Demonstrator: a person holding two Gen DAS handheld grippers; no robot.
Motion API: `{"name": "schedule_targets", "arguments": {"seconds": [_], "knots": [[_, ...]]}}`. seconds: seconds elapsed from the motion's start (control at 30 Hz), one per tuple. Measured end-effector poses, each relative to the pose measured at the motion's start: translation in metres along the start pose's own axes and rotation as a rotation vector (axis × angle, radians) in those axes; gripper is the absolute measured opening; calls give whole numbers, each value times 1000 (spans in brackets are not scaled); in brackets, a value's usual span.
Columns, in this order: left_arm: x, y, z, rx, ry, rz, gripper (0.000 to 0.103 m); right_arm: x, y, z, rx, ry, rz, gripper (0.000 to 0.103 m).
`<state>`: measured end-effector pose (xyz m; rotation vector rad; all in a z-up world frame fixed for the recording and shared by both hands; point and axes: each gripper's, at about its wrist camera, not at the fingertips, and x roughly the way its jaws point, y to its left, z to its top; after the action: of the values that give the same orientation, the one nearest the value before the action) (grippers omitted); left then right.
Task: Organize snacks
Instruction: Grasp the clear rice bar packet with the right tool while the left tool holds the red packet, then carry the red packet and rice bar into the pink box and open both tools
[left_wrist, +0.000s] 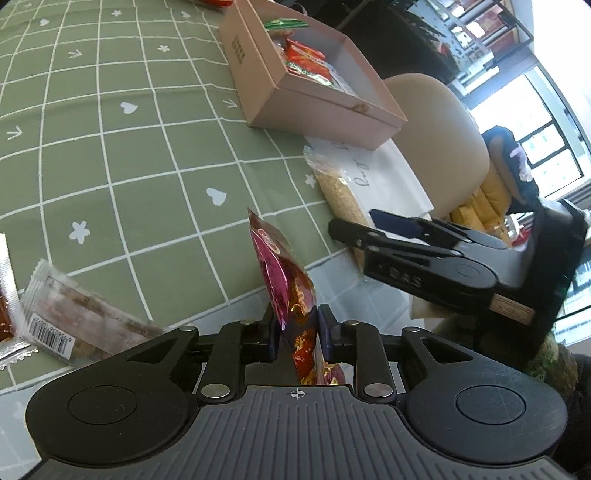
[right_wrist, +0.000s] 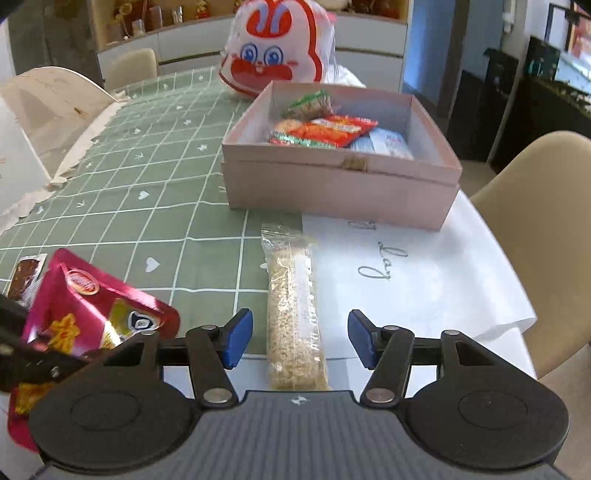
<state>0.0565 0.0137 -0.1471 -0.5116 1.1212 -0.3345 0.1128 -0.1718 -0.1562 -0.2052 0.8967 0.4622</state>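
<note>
Snacks: magenta pouch (left_wrist: 286, 291) clamped upright in left gripper (left_wrist: 295, 328), above green cloth (left_wrist: 129, 177). Right gripper (right_wrist: 300, 338) w/ jaws apart, pads either side of the grain bar (right_wrist: 295, 314) but not touching it; bar lies partly on white paper (right_wrist: 424, 295). Pink box (right_wrist: 340, 188) behind holds several packets. Clear-wrapped bar (left_wrist: 74, 321) at left.

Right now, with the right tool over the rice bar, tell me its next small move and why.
Probably close the right tool on the clear-wrapped puffed rice bar. Its blue pads straddle the bar with gaps on both sides, so nothing is gripped yet. The left tool already pinches the magenta snack packet, and the pink box ahead has room.
</note>
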Motion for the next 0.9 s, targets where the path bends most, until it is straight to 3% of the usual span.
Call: {"name": "schedule_targets", "arguments": {"seconds": [0.1,0.37,0.6,0.73,0.9], "knots": [[-3,1,-2,-12,-10,9,25,3,3,1,-15,14,12,30],[-3,4,-5,-29,-4,-16,25,-25,3,-7,-30,50,84,29],[2,2,-2,-80,14,-164,25,-75,-25,-6,40,4,78,29],[-9,-10,22,-97,-26,-278,25,-115,-43,11,60,-97,39,29],[-38,-40,102,10,-168,-292,25,-158,-70,46,111,-244,-20,29]]}}
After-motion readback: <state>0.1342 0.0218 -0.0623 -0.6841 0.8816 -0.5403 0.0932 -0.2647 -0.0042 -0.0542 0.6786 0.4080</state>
